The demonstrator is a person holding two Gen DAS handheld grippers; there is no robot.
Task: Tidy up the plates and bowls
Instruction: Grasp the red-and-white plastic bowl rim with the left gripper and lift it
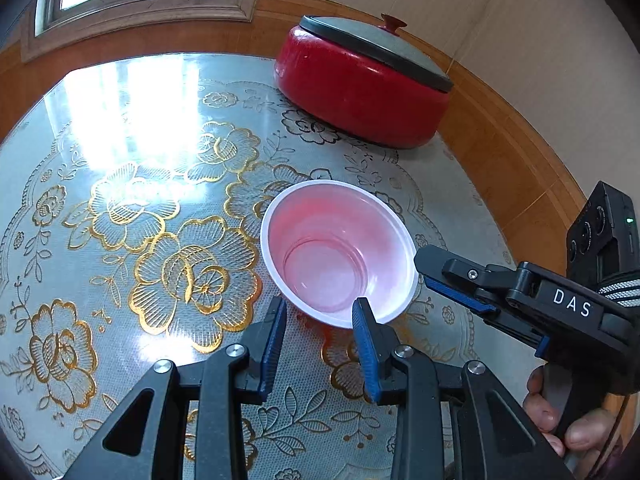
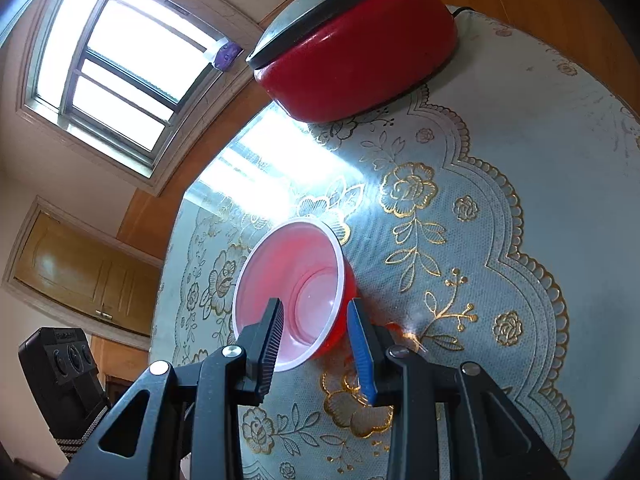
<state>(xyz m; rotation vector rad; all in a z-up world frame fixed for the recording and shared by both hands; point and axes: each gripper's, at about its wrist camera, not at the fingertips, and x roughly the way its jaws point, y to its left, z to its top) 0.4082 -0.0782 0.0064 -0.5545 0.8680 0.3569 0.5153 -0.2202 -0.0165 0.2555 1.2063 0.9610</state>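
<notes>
On the floral-clothed desk [image 1: 120, 208], before a lidded red pot [image 1: 360, 92], stands your red, white-rimmed plastic bowl [image 1: 336, 252]; your left gripper [image 1: 320, 312] and right gripper [image 2: 316, 312] hover narrowly parted, gripping nothing.

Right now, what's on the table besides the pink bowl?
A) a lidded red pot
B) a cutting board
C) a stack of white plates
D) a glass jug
A: a red pot with a grey lid stands at the far edge of the table, beyond the pink bowl; no plates, jug or board show in either view.
</notes>
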